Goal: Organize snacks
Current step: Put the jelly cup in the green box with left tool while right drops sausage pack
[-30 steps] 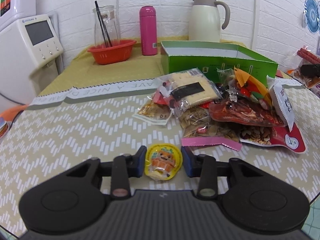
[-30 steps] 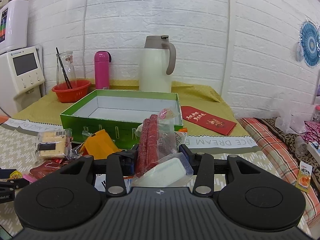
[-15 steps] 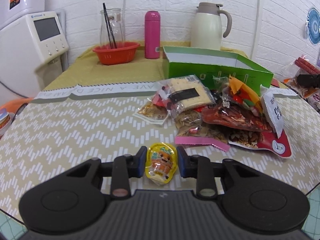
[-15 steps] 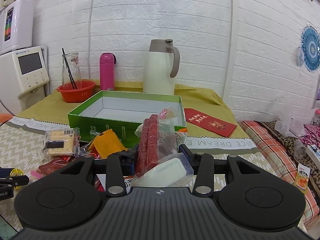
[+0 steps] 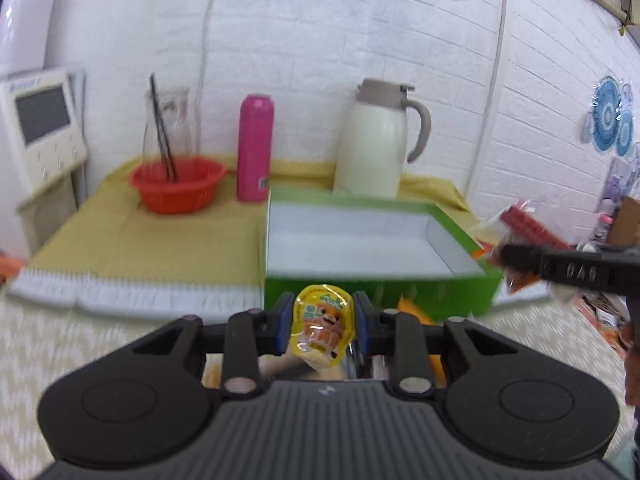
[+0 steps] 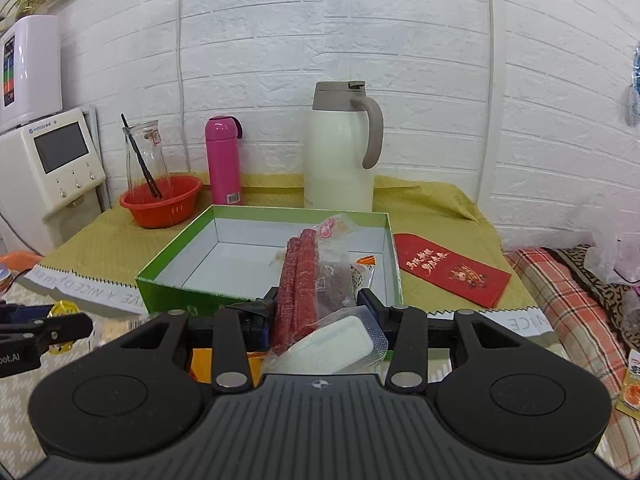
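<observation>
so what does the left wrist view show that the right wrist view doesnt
Only the left wrist view: the label of the yellow jelly cup clamped in the left gripper. Only the right wrist view: the red envelope and the sausage pack filling the right gripper. Both: the green box, pink bottle, white jug and red basket.

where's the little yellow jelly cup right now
In the left wrist view, the yellow jelly cup sits clamped in the left gripper, raised just before the near wall of the green box.
</observation>
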